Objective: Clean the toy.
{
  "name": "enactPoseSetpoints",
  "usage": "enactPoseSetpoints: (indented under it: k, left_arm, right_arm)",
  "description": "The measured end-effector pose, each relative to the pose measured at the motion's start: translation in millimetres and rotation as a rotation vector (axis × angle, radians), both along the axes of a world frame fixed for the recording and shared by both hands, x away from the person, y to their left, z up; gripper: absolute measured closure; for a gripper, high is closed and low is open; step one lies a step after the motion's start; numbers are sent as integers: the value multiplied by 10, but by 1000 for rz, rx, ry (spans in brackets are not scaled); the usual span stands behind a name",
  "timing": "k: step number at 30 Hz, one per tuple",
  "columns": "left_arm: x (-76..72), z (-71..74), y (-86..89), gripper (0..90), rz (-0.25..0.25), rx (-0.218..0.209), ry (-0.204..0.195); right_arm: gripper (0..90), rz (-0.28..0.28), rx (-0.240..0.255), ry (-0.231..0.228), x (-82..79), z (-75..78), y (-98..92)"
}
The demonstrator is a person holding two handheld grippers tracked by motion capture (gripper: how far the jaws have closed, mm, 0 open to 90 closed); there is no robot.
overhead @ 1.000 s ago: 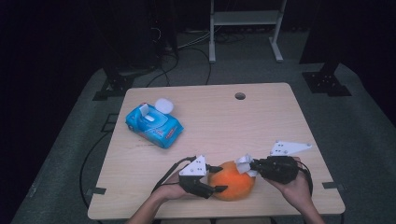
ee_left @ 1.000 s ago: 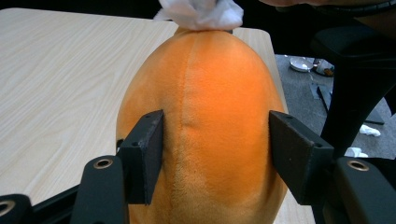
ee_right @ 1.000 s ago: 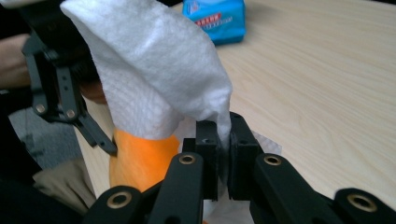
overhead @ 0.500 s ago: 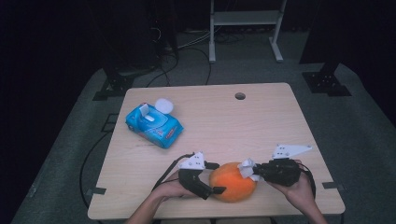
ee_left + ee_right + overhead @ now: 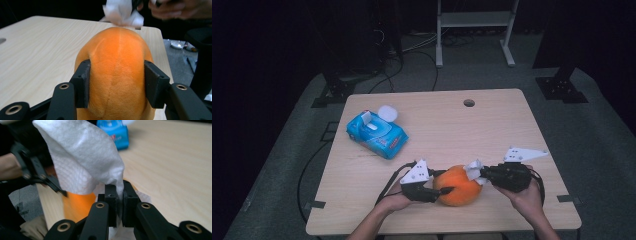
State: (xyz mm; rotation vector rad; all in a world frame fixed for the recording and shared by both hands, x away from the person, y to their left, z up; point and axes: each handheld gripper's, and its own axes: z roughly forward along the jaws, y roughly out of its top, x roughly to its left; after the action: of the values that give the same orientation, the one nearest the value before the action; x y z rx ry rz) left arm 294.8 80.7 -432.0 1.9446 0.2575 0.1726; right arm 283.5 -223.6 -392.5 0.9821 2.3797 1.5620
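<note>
1. Orange plush ball (image 5: 458,185) — soft and seamed, it rests on the table (image 5: 492,130) near the front edge, at about 6 o'clock from the table's middle.
2. Left gripper (image 5: 443,190) — at the ball's 9 o'clock in the high view. Its jaws have just been closing, and the pads (image 5: 83,82) now press into the plush on both sides, denting it.
3. White wipe (image 5: 473,170) — crumpled, lying against the ball's upper side at about 1 o'clock.
4. Right gripper (image 5: 479,173) — at the ball's 3 o'clock. Its jaws are clamped tight on the wipe, which fans out above them in the right gripper view.
5. Blue wipes pack (image 5: 377,133) — lid flipped up, at 10 o'clock from the ball and well apart from it.
6. Round hole (image 5: 469,103) — in the tabletop near the far edge, at 12 o'clock.
</note>
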Motion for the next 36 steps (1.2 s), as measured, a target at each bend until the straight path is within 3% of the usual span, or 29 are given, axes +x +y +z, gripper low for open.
enactPoseSetpoints:
  k: [3, 5, 8, 12, 14, 17, 18, 21, 25, 27, 29, 32, 34, 36]
  left_arm:
    - [42, -44, 57, 446, 3, 11, 23]
    - [62, -62, 84, 437, 4, 12, 38]
    - [83, -83, 101, 423, 5, 13, 60]
    - [91, -93, 107, 410, 7, 19, 68]
    - [107, -105, 130, 402, 8, 23, 68]
    - [128, -122, 161, 399, 10, 13, 87]
    - [125, -117, 153, 397, 8, 13, 87]
    - [96, -91, 99, 389, 0, 18, 71]
    - [24, -53, 6, 386, -23, 35, 29]
    - [10, -45, -5, 386, -24, 43, 18]
    - [23, -64, 24, 386, -21, 35, 32]
    - [44, -77, 42, 384, -15, 25, 45]
    - [37, -69, 16, 382, -15, 27, 38]
    - [21, -57, -17, 378, -13, 25, 35]
  right_arm:
    - [844, -14, 20, 66, 107, -206, -72]
    - [845, -34, 36, 85, 129, -250, -151]
    - [845, -75, 36, 84, 111, -238, -226]
    - [845, -35, 46, 42, 64, -136, -79]
    - [844, -23, 7, 30, 61, -138, 3]
    - [844, -46, -17, 44, 103, -187, -44]
    - [844, -62, -31, 48, 113, -203, -82]
    - [844, -79, 2, 60, 108, -191, -153]
    - [844, -23, 65, 28, 49, -66, -35]
    - [843, 9, 45, 20, 28, -51, 68]
    - [844, 10, 22, 21, 38, -92, 92]
    - [844, -39, -21, 36, 79, -182, -8]
    - [844, -50, 5, 57, 83, -198, -66]
    - [844, -47, 18, 37, 55, -145, -50]
